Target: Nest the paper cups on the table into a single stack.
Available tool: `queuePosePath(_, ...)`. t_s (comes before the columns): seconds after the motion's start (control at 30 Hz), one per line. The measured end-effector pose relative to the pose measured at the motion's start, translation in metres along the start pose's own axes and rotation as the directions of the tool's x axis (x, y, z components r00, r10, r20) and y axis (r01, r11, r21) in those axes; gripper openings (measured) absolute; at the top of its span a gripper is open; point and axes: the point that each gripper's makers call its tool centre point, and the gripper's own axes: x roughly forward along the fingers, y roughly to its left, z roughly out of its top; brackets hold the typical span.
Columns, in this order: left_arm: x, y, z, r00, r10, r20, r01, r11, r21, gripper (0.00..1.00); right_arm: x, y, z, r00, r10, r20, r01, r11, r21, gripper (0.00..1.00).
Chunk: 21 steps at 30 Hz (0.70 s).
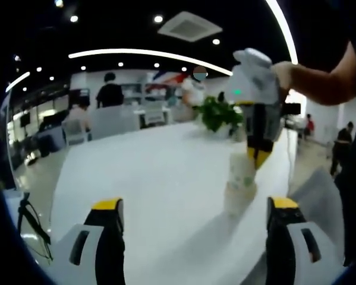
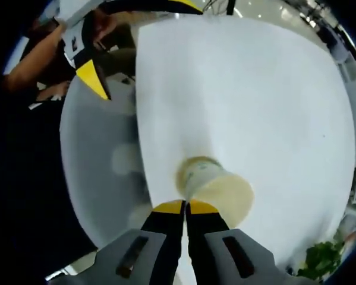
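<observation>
A paper cup with green print (image 1: pixel 242 169) stands on top of another white cup (image 1: pixel 237 200) on the white table (image 1: pixel 154 178). My right gripper (image 1: pixel 256 157) comes down from above with its yellow tips at the upper cup's rim. In the right gripper view the right gripper (image 2: pixel 185 206) is shut on the rim of that cup (image 2: pixel 216 187), which I see from above. My left gripper (image 1: pixel 194 205) hovers low over the table, open and holding nothing, a short way in front of the cups. One of its yellow tips shows as the left gripper (image 2: pixel 91 77) at upper left.
A potted green plant (image 1: pixel 219 114) stands behind the cups on the table. A grey chair (image 1: pixel 317 196) sits by the table's right edge. People and desks are far in the background. A person's arm (image 1: pixel 320 80) holds the right gripper.
</observation>
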Motion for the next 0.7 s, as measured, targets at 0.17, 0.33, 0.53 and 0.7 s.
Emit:
queuePosePath(0.17,-0.002,0.001,-0.003,1.0,0.008,0.003,-0.008,1.0,-0.014,0.99,0.008,0.003,0.001,1.0,0.0,0.0,0.0,1.0,-0.002,0.0)
queuePosePath(0.33,-0.003,0.0,-0.006,1.0,0.01,0.001,-0.01,1.0,-0.024,0.99,0.018,0.007,0.001,1.0,0.0,-0.007,0.0,1.0,-0.002,0.0)
queuePosePath(0.53,-0.006,0.004,-0.005,0.999,0.037,0.012,-0.037,0.999,-0.023,0.99,0.029,0.006,-0.001,0.999,-0.022,-0.027,0.022,1.0,0.003,0.0)
queuePosePath(0.7,-0.009,0.004,-0.006,0.999,0.047,0.014,-0.046,0.999,-0.029,0.99,0.035,0.009,0.0,0.999,-0.028,-0.025,0.028,1.0,0.005,0.0)
